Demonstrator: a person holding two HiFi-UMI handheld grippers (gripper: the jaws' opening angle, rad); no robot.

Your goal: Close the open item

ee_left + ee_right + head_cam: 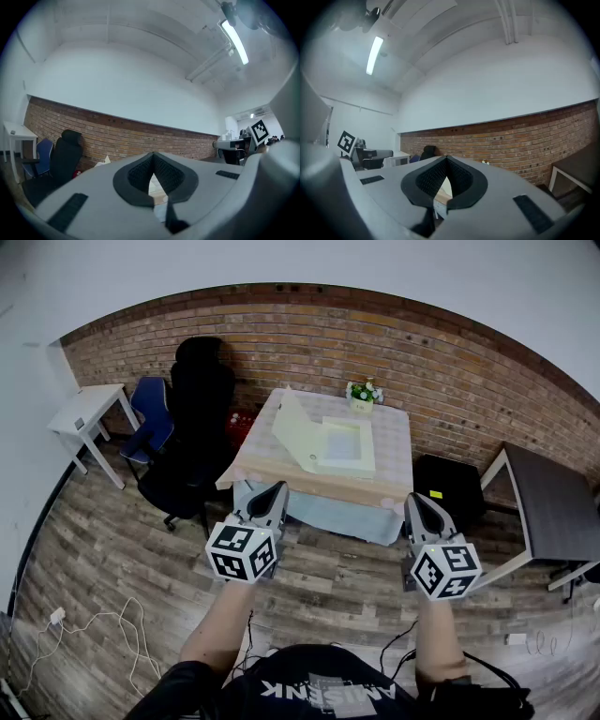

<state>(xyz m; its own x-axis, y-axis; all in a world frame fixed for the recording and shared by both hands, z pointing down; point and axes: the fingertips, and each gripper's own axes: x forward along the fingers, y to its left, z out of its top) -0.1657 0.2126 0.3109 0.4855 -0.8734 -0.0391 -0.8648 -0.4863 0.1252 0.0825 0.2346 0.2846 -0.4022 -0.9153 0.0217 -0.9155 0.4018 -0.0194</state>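
An open pale box lies on the table ahead, its lid tilted up at the left. Both grippers hang in the air short of the table's near edge, pointing level toward it. My left gripper is shut with nothing in it, in front of the table's left corner. My right gripper is shut and empty too, off the table's right corner. In the left gripper view the closed fingertips hide most of the table. In the right gripper view the black pads meet, and a sliver of the box shows between them.
A black office chair and a blue chair stand left of the table. A small white table is at far left, a dark desk at right. A small flower pot sits at the table's far edge. Cables lie on the wooden floor.
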